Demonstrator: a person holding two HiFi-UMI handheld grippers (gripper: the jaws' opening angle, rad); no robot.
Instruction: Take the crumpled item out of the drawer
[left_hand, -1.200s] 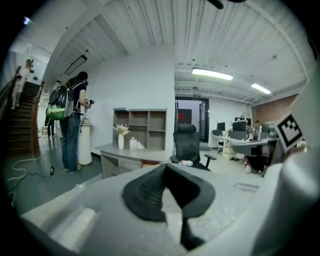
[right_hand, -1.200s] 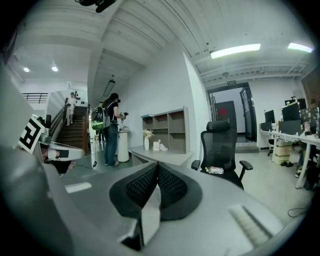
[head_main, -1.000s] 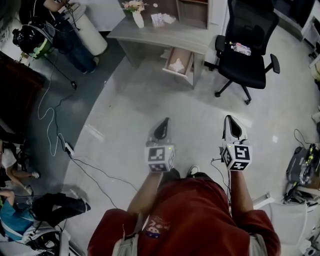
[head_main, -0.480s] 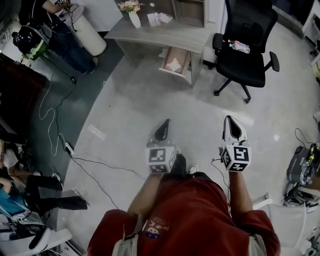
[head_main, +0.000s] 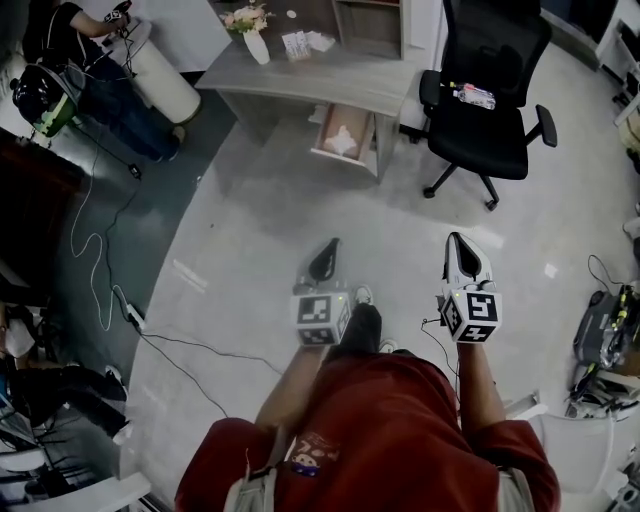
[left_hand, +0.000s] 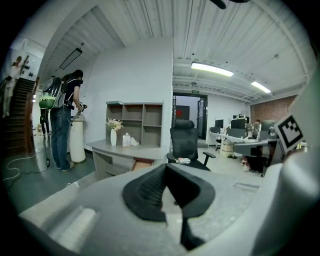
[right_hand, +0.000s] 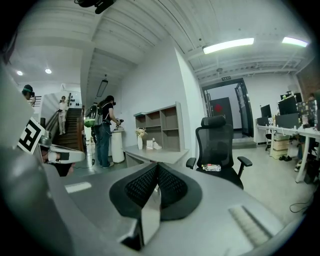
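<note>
A white crumpled item (head_main: 343, 140) lies in the open drawer (head_main: 322, 150) of a grey desk (head_main: 300, 75) far ahead of me. The drawer's front (left_hand: 142, 164) also shows in the left gripper view. My left gripper (head_main: 323, 262) and right gripper (head_main: 465, 255) are held side by side over the bare floor, well short of the desk. Both are shut with nothing between their jaws. In their own views the left gripper (left_hand: 165, 171) and right gripper (right_hand: 158, 171) point toward the desk and chair.
A black office chair (head_main: 487, 95) with a small packet on its seat stands right of the drawer. A vase of flowers (head_main: 252, 30) and a shelf unit (head_main: 371, 25) sit on the desk. A person (head_main: 90, 60) stands by a white cylinder at left. Cables (head_main: 95, 250) trail over the floor.
The desk, drawer and chair have shifted up and left in the head view as I step forward. A shoe now shows ahead between the grippers. Both grippers stay shut.
</note>
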